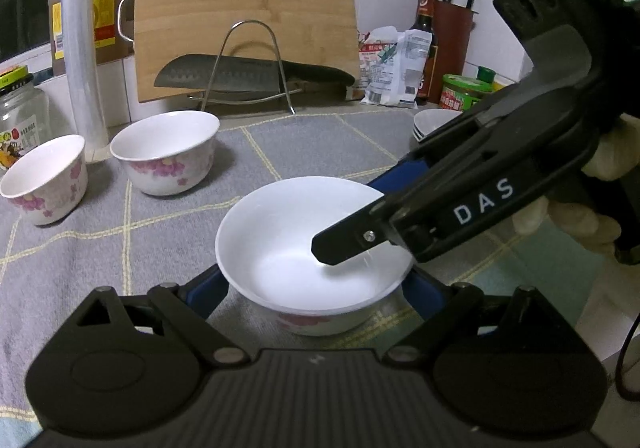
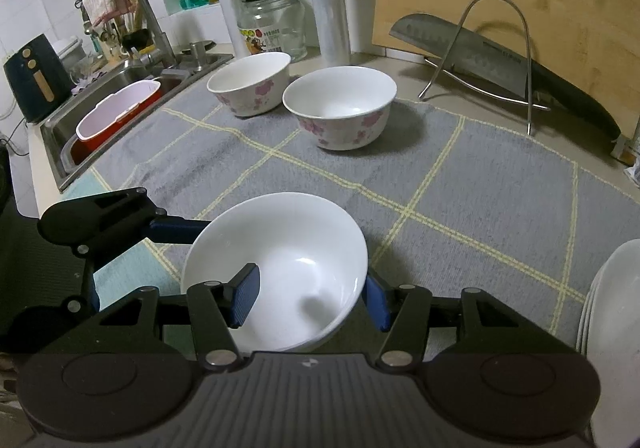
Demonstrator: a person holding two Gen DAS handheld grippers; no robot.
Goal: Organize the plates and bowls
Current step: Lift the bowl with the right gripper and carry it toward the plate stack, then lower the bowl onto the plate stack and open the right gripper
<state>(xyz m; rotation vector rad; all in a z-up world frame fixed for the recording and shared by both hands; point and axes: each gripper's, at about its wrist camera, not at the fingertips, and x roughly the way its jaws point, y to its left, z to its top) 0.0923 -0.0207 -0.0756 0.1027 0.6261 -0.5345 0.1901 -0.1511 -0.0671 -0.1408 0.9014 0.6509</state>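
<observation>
a kitchen bench (image 2: 400,60) under a grey checked cloth (image 2: 460,184). the white bowl (image 2: 280,268) sits near the front edge. the right gripper (image 2: 308,300) has its jaws clamped on the bowl's wall, one pad inside. the left gripper (image 1: 316,292) has its jaws half open, flanking the bowl; contact unclear. two flowered bowls (image 2: 340,108) stand towards the back.

Both tools are matte black plastic with ribbed housings, round pivot covers, triangular cut-outs in the linkage arms and silver screws at the joints. The left tool (image 1: 316,300) carries blue finger pads (image 1: 206,288). The right tool (image 2: 308,300) bears white "DAS" lettering, a green light and a black cable. A whitish glove (image 1: 576,216) covers its hand.
</observation>
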